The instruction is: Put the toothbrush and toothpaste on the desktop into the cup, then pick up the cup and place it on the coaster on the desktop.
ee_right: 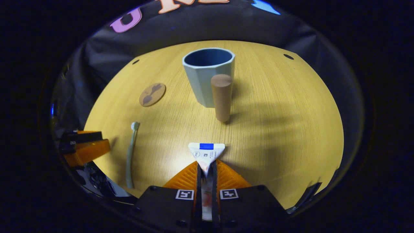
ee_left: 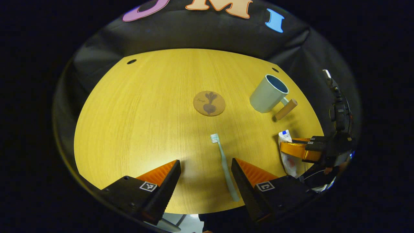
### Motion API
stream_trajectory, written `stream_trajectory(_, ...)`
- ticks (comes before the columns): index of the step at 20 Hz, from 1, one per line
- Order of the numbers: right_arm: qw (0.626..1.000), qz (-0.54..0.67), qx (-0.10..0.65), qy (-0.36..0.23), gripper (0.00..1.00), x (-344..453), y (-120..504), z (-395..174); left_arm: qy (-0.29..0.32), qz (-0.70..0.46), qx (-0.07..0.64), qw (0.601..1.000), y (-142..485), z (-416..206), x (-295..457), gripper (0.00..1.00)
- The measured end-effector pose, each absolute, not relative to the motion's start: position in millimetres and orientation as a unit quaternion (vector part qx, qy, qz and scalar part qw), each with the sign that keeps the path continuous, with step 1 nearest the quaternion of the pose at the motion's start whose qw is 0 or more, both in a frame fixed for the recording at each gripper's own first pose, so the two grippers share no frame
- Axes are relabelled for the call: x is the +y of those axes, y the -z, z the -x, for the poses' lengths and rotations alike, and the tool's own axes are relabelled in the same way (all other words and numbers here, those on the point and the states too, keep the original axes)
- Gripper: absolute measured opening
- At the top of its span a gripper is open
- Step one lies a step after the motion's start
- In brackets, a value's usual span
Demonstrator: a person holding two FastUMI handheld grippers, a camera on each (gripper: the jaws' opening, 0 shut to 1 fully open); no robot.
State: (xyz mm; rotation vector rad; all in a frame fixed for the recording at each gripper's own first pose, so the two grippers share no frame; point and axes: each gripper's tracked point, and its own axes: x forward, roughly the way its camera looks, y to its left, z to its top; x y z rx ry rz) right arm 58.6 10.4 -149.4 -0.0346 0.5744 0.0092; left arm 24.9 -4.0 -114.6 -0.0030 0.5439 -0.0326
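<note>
R gripper (ee_right: 207, 168) clamped on toothpaste (ee_right: 206, 152) — step 1 in hand. Next: lift, drop into cup (ee_right: 208, 76). L gripper (ee_left: 206, 170) open, toothbrush (ee_left: 224, 165) between its fingers, not gripped.

On the desk (ee_left: 129, 123), the coaster (ee_left: 209, 103) lies centrally toward the far side. The cup (ee_left: 269, 93) stands to its right, handle (ee_left: 286, 109) facing near-right. The toothbrush (ee_left: 223, 165) lies near of the coaster, head pointing far. The toothpaste (ee_left: 286, 152) lies right of the toothbrush, near of the cup.
</note>
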Motion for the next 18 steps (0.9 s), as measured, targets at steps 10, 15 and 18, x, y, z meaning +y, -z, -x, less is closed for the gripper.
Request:
stream_trajectory(10, 0.978, -0.029, 0.205, -0.001, 0.12, -20, 107, -12, 0.008, 0.012, 0.366, 0.930, 145, -46, -17, 0.94)
stream_trajectory(15, 0.978, -0.064, 0.198, 0.018, 0.12, -42, 103, 15, -0.009, -0.023, 0.386, 0.922, 150, -51, -21, 0.92)
stream_trajectory(18, 0.978, -0.046, 0.203, 0.035, 0.12, -59, 108, 21, -0.023, -0.033, 0.396, 0.917, 152, -52, -20, 0.90)
